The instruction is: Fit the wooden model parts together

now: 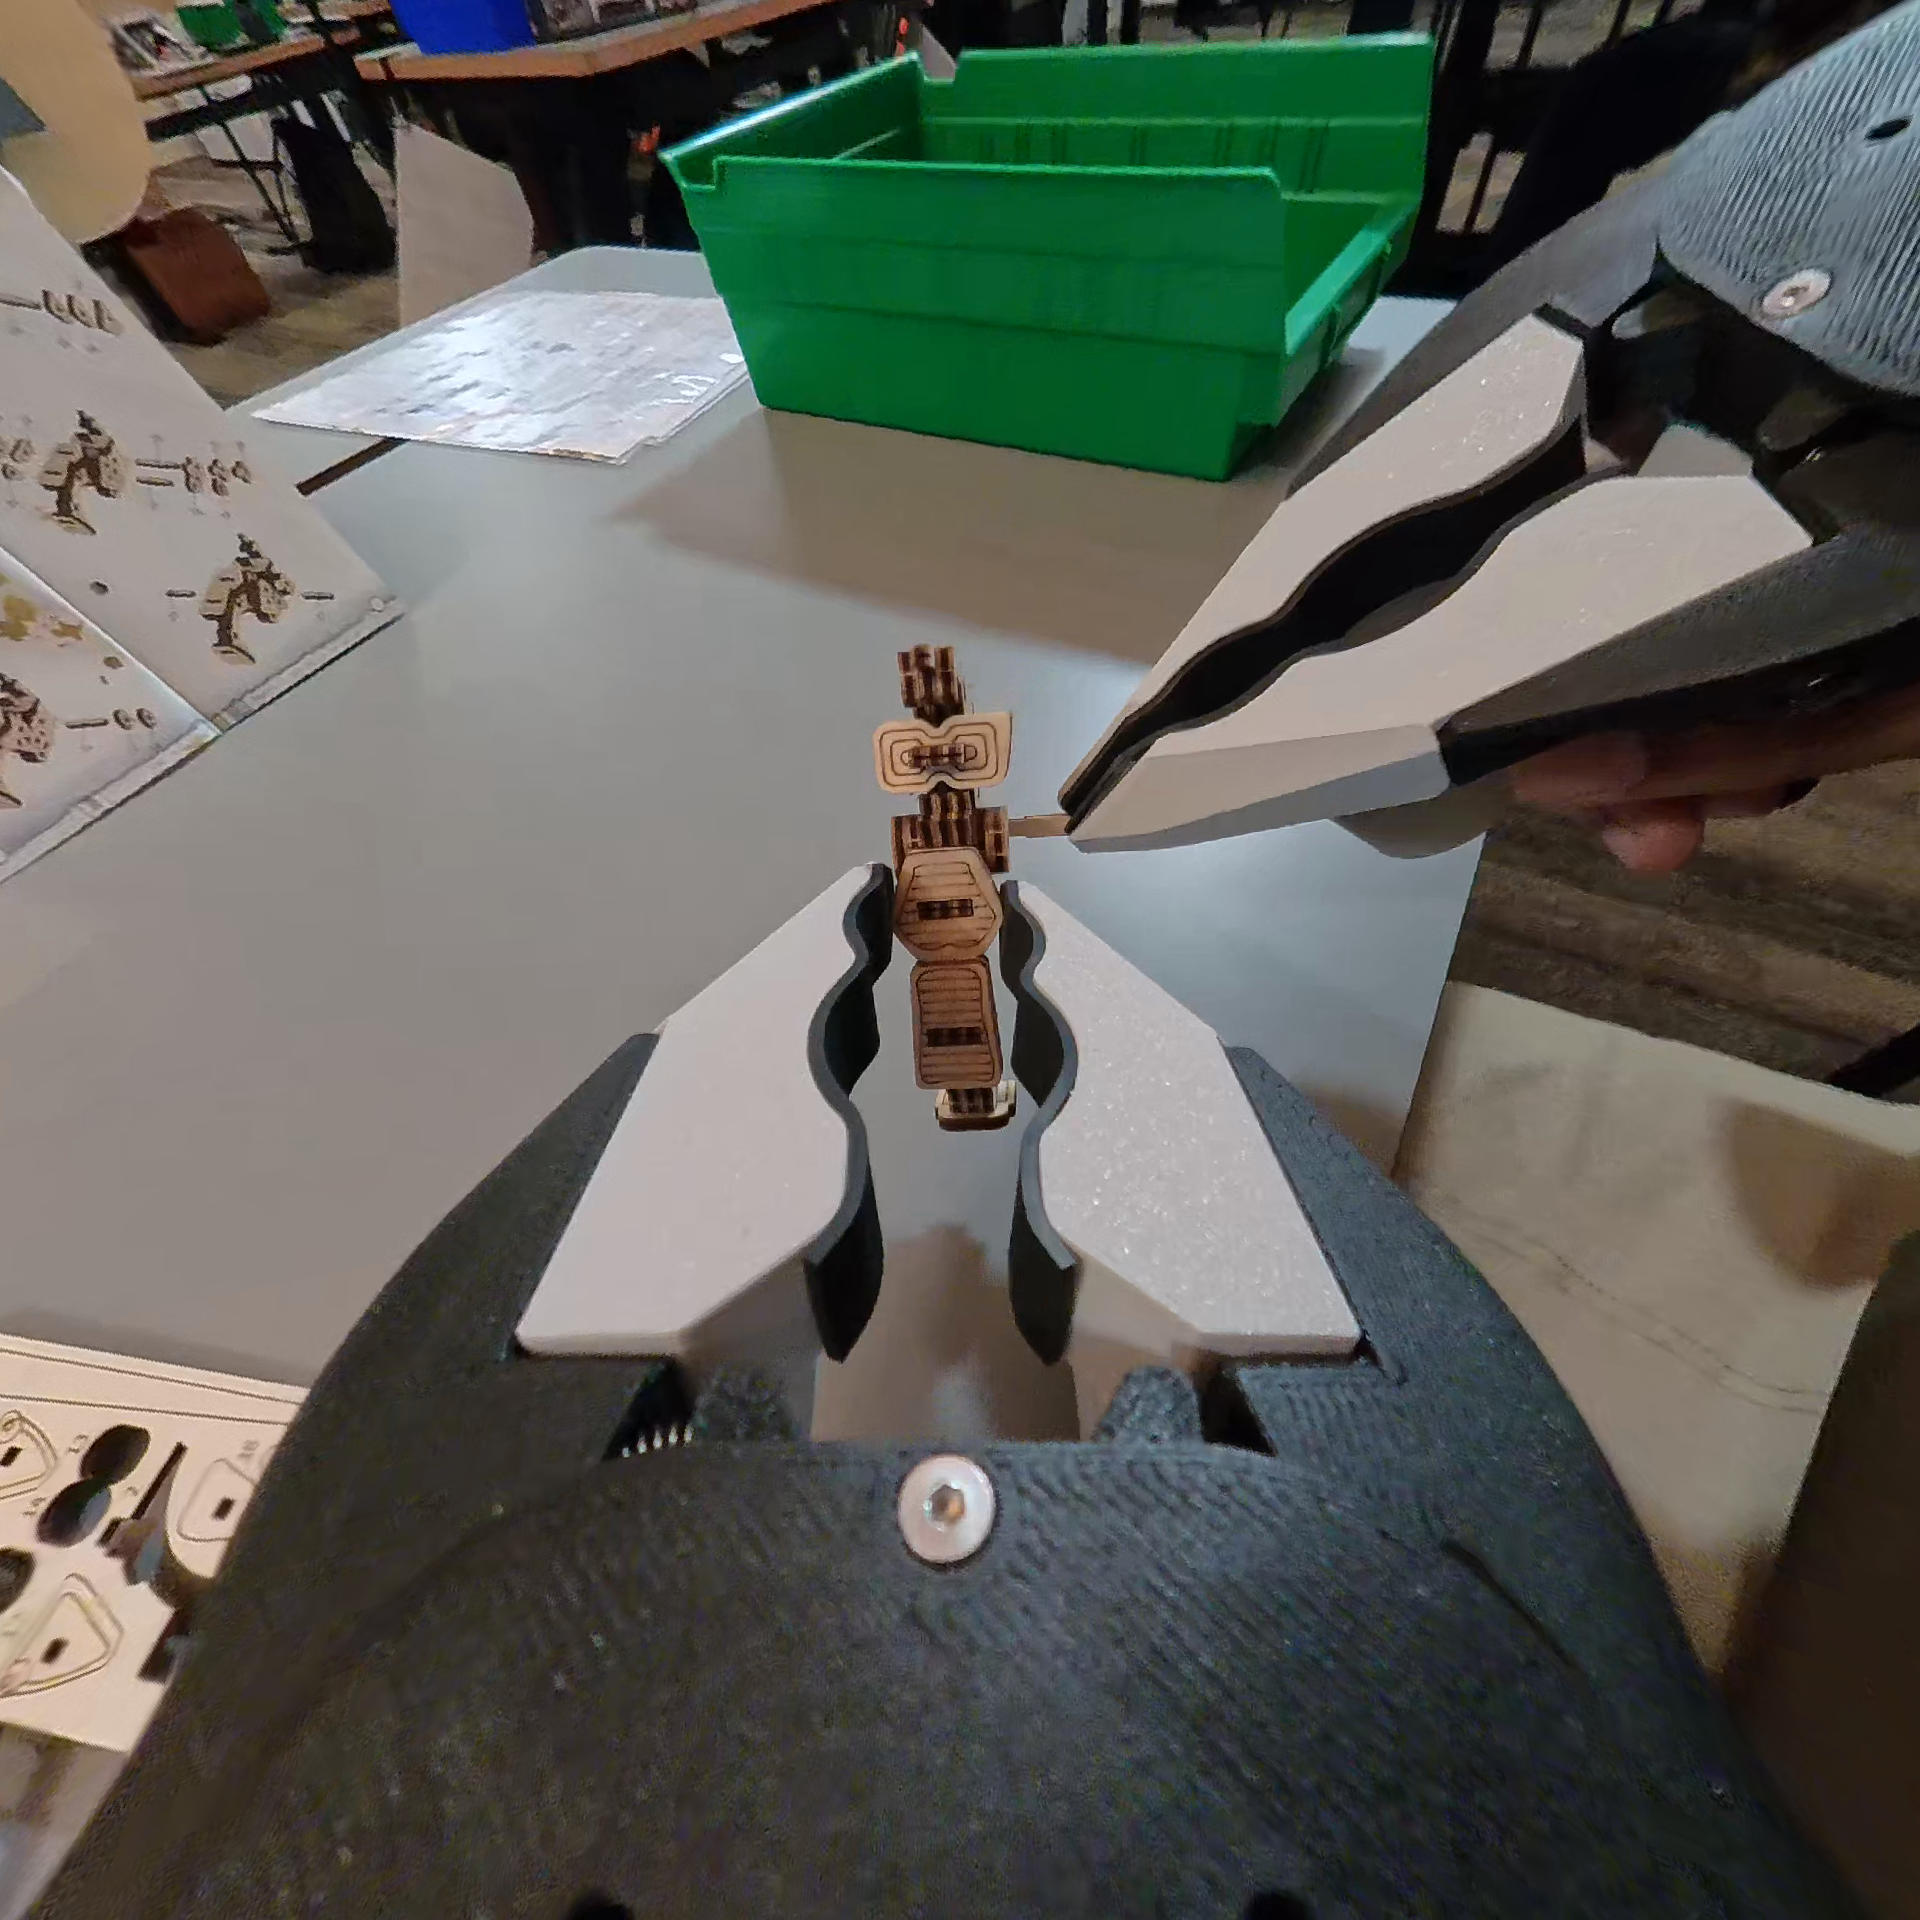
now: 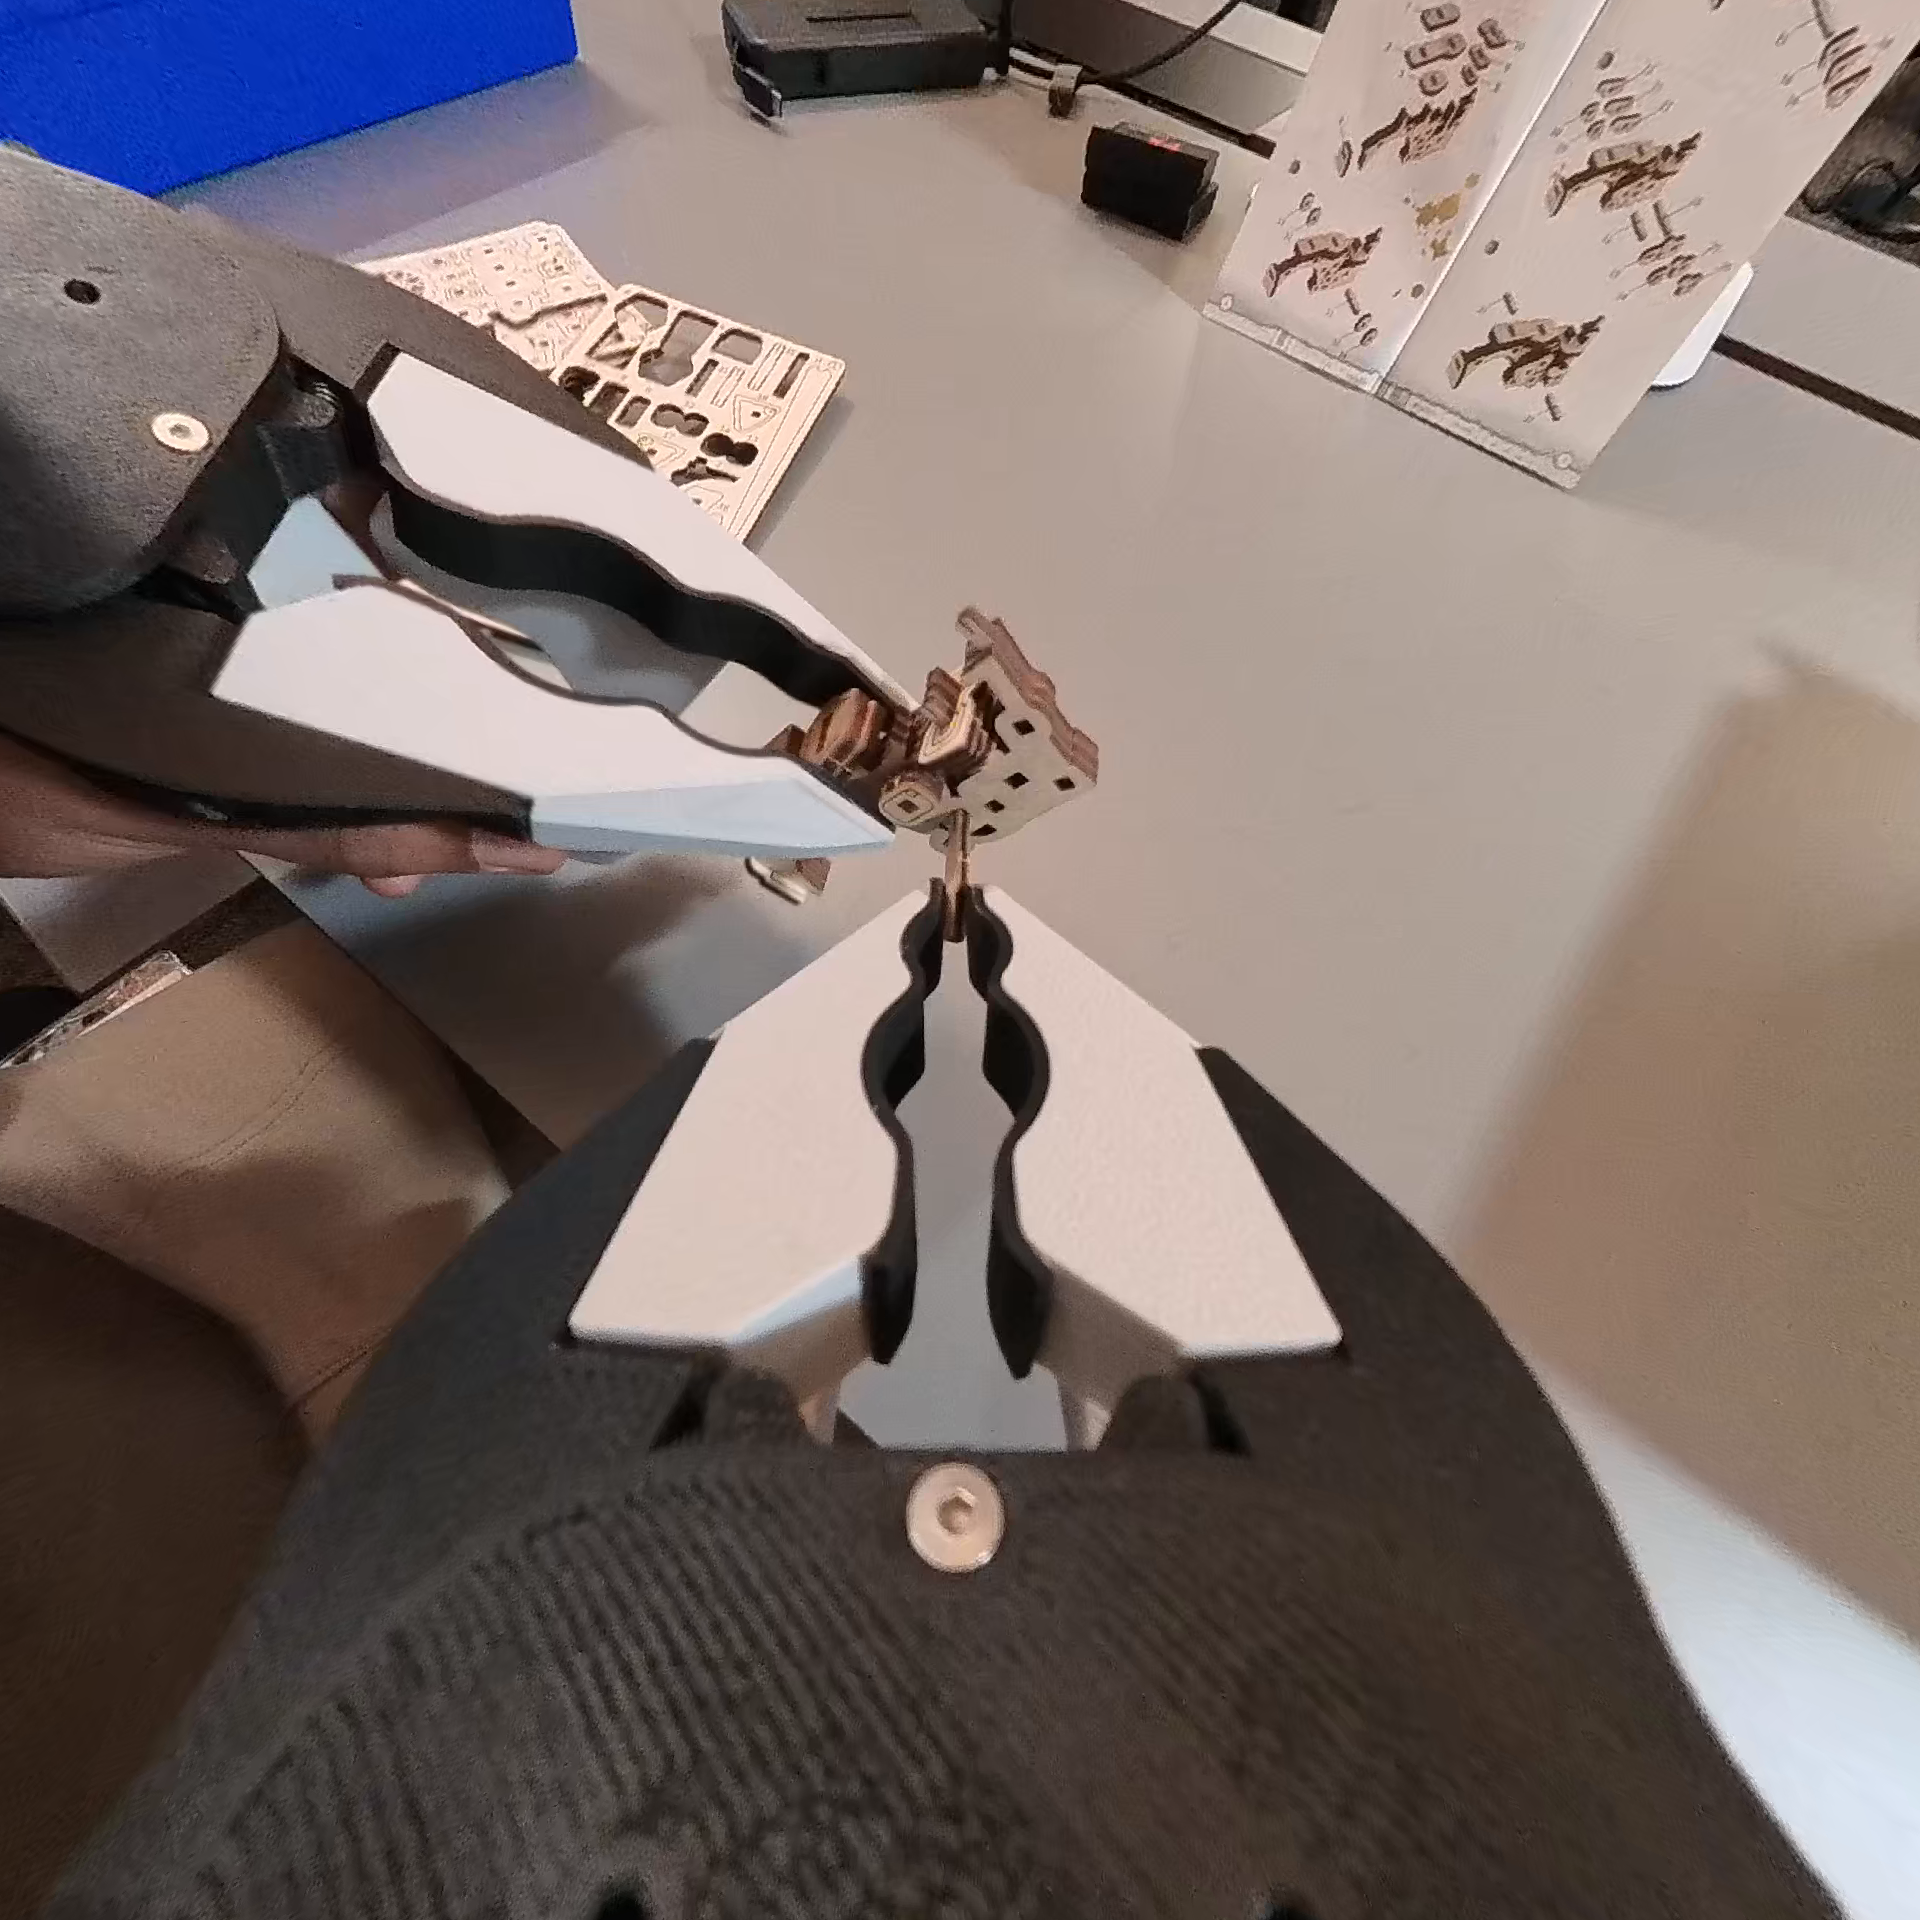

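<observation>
A part-built wooden model of stacked laser-cut pieces is gripped upright between the tips of my left gripper, above the grey table. My right gripper comes in from the right, shut on a small thin wooden pin whose free end touches the model's right side. In the right wrist view, my right gripper pinches the pin just under the model. The left gripper holds the model from the left.
A green bin stands at the far side, with a clear-wrapped sheet to its left. Instruction sheets stand upright at the left. A punched-out parts sheet lies flat. A black device sits behind. The table edge is close on the right. The tips of both grippers are at nearly the same place. The black device is about 40 centimetres from both grippers' fingertips.
</observation>
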The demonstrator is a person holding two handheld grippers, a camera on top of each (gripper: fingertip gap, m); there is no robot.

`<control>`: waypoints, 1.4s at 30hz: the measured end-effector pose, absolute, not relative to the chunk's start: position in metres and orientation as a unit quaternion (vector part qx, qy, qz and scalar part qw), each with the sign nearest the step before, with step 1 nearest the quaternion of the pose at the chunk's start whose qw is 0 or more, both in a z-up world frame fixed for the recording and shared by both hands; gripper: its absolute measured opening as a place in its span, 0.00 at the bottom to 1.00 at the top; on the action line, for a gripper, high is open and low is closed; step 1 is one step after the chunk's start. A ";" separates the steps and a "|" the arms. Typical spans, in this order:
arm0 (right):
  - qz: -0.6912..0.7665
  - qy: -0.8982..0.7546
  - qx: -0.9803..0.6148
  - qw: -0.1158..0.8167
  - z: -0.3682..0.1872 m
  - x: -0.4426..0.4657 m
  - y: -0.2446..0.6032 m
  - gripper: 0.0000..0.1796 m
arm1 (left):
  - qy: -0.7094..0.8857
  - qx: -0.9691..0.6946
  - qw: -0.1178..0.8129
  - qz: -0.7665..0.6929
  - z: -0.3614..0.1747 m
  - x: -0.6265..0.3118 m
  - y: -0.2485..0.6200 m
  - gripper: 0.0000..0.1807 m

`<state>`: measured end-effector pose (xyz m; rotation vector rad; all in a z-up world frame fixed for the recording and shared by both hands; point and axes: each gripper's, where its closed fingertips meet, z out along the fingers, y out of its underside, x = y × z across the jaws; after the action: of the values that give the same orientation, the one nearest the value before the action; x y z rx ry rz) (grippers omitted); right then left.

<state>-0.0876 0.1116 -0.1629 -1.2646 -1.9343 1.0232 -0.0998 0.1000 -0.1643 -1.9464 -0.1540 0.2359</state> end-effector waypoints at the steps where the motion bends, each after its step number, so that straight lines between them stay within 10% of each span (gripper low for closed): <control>1: 0.383 -0.731 -0.478 0.300 -0.164 -0.087 0.112 0.01 | -0.058 -0.828 0.548 0.107 -0.166 -0.100 0.100 0.10; 22: 0.431 -0.710 -0.511 0.224 -0.180 -0.088 0.110 0.01 | -0.020 -0.854 0.506 0.118 -0.182 -0.096 0.101 0.10; 33: 0.582 -0.640 -0.437 0.245 -0.133 -0.086 0.111 0.22 | -0.193 -0.703 0.645 -0.230 -0.138 -0.101 0.096 0.10; 42: 0.691 -0.559 -0.450 0.083 -0.118 -0.077 0.112 0.24 | -0.196 -0.655 0.646 -0.338 -0.130 -0.087 0.098 0.09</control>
<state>-0.0767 0.1117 -0.1177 -1.3448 -1.6703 2.0625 -0.0872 0.0980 -0.1297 -1.4913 -0.4457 -0.7688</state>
